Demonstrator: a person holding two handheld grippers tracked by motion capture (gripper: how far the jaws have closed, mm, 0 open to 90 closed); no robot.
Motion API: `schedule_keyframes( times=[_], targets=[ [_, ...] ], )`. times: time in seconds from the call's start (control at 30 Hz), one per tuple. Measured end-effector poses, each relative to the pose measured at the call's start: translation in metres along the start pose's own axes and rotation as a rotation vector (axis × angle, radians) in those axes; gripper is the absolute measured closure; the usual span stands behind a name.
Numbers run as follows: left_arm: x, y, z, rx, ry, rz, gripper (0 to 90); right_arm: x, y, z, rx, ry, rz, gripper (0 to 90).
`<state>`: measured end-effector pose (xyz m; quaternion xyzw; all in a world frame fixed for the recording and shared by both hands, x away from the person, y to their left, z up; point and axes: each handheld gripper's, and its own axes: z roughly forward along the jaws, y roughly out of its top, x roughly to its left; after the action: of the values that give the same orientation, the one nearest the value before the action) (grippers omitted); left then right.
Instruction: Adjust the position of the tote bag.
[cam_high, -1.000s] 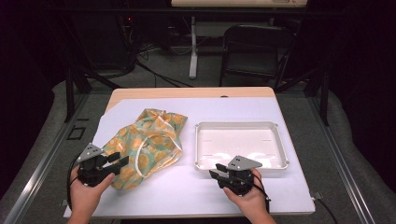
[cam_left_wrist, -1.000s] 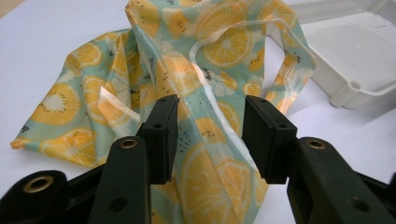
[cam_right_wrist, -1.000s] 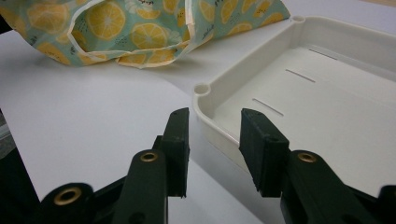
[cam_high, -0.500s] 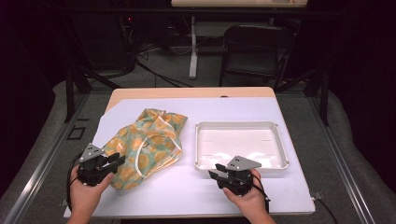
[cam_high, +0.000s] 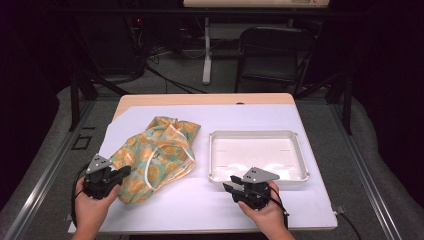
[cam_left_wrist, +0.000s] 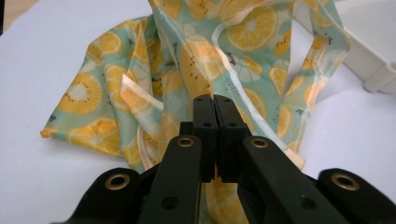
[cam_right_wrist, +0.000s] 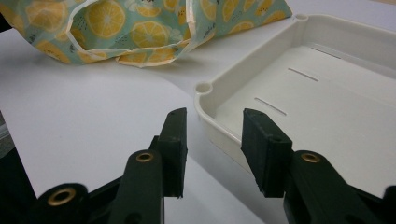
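In the left gripper view the closed fingers (cam_left_wrist: 215, 135) cover the part of the fruit-print bag (cam_left_wrist: 205, 70) right behind them, so whether any fabric is pinched between them cannot be told; the bag's top runs off the upper edge, and the white tray (cam_left_wrist: 373, 65) is cut to a corner at the right. In the right gripper view the tray (cam_right_wrist: 327, 93) runs off the right edge and the bag (cam_right_wrist: 140, 28) off the top. In the high view both forearms leave the bottom edge, and the left gripper (cam_high: 102, 177) hides the bag's near corner.

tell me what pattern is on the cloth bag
Orange and lemon slices on pale teal, on the cloth bag; clearest in the left gripper view.
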<state>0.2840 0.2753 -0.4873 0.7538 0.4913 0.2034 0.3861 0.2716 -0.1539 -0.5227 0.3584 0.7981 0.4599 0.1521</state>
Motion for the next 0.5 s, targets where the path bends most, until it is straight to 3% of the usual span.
schedule_keyframes(
  times=[0.27, 0.5],
  targets=[
    [-0.006, 0.003, -0.007, -0.04, -0.036, 0.018, 89.7, 0.0, 0.0, 0.0, -0.007, 0.0, 0.001, 60.6],
    [-0.02, 0.007, -0.012, -0.062, -0.081, 0.066, 89.8, 0.001, 0.0, 0.001, -0.008, -0.003, 0.001, 60.7]
  ],
)
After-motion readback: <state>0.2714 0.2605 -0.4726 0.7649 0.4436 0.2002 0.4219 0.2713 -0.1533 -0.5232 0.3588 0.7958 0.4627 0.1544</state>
